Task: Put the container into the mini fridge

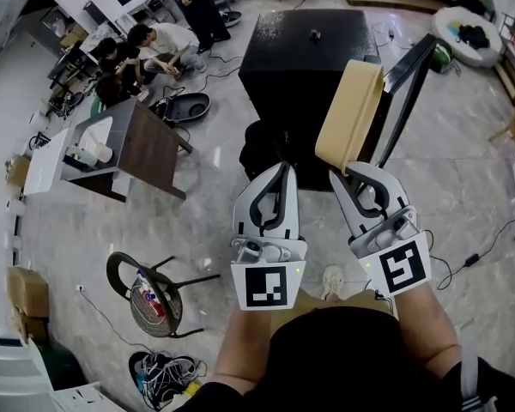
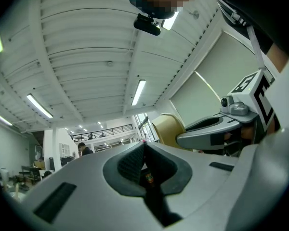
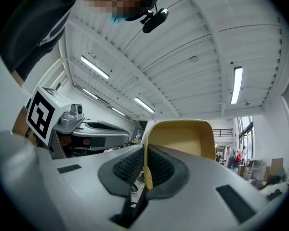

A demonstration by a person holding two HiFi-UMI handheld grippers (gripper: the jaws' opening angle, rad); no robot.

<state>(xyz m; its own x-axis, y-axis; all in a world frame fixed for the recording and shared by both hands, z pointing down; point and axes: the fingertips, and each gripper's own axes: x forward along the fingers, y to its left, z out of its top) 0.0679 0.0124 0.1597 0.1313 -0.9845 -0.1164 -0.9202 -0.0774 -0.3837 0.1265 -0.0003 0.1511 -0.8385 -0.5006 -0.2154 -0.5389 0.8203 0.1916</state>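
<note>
A tan open container (image 1: 350, 114) is held up by its rim, its wall pinched between the pads of my right gripper (image 1: 342, 172). In the right gripper view the container (image 3: 183, 138) rises from the shut jaws of that gripper (image 3: 145, 170). The black mini fridge (image 1: 309, 50) stands on the floor straight ahead, its door (image 1: 409, 75) swung open to the right. My left gripper (image 1: 283, 168) hangs beside the right one, apart from the container. Its jaws (image 2: 144, 153) are shut with nothing between them. Both grippers point upward, toward the ceiling.
A wooden desk (image 1: 146, 144) stands to the left, with people (image 1: 146, 45) seated on the floor behind it. A black stool with a basket (image 1: 150, 294) and loose cables (image 1: 159, 372) lie at lower left. Cardboard boxes (image 1: 26, 290) line the left edge.
</note>
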